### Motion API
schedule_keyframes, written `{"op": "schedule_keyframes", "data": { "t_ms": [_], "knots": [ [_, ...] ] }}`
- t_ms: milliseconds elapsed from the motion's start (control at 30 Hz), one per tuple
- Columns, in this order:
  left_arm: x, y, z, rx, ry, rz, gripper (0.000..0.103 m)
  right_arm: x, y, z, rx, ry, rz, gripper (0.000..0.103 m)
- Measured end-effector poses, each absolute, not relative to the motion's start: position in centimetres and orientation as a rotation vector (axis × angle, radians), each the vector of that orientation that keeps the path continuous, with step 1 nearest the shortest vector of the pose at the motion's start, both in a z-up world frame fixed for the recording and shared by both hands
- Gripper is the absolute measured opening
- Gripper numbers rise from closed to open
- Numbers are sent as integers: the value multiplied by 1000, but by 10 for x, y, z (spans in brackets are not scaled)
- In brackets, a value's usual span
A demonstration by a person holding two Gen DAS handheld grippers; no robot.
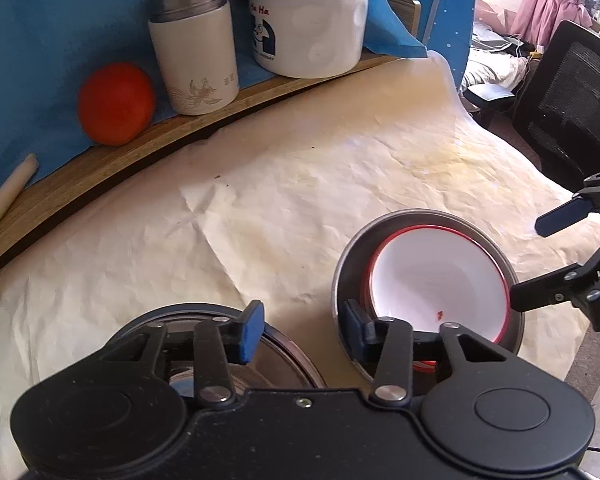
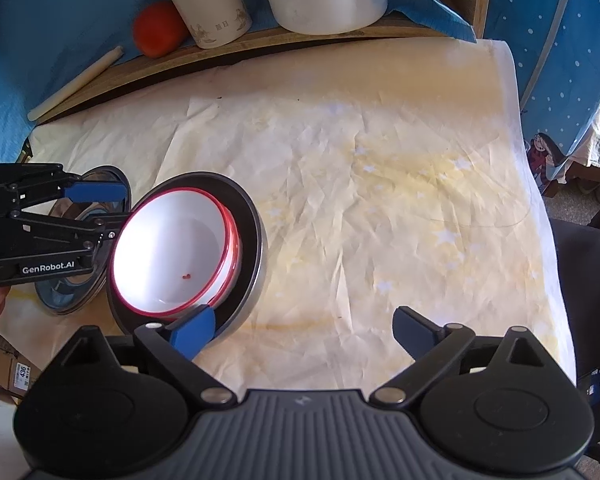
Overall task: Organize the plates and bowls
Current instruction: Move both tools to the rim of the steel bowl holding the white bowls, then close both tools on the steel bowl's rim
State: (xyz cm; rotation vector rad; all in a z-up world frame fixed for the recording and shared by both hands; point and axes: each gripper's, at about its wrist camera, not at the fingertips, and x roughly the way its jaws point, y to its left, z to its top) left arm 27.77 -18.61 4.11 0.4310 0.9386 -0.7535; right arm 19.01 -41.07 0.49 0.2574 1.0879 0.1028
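Left wrist view: left gripper [image 1: 304, 330] jaws half-closed astride the metal bowl [image 1: 512, 280] rim, not yet pinching, nested white bowls [image 1: 432, 276] inside; right gripper [image 2: 304, 332] gaping alongside, empty.

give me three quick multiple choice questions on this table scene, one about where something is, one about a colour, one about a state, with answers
1. Where are the white bowls?
A. nested inside the metal bowl
B. on the wooden shelf
C. upside down on the cloth

2. What colour are the white bowls' rims?
A. green
B. red
C. yellow

3. How does the right gripper stand?
A. shut on the tomato
B. shut on the tumbler
C. open, holding nothing

Answers:
1. A, both wrist views show the white bowls sitting within the larger metal bowl on the cloth.
2. B, a thin red line runs round each rim.
3. C, its fingers are spread wide, with only cloth between them; one finger sits by the metal bowl's near edge.
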Motion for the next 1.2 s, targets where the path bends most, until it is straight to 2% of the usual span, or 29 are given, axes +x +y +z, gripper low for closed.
{"op": "schedule_keyframes", "data": {
  "t_ms": [333, 667, 833, 1100, 1200],
  "knots": [
    [275, -189, 40, 415, 956, -800, 20, 190, -404, 3, 281, 1096, 136, 82],
    [276, -188, 38, 375, 974, -822, 9, 190, -403, 1, 316, 1097, 137, 72],
    [275, -187, 38, 359, 977, -820, 6, 189, -401, 2, 346, 1087, 149, 59],
    [274, -186, 37, 339, 980, -811, 6, 184, -395, 6, 398, 1064, 162, 29],
    [274, -185, 37, 337, 979, -810, 6, 184, -393, 7, 402, 1061, 161, 25]
  ]
}}
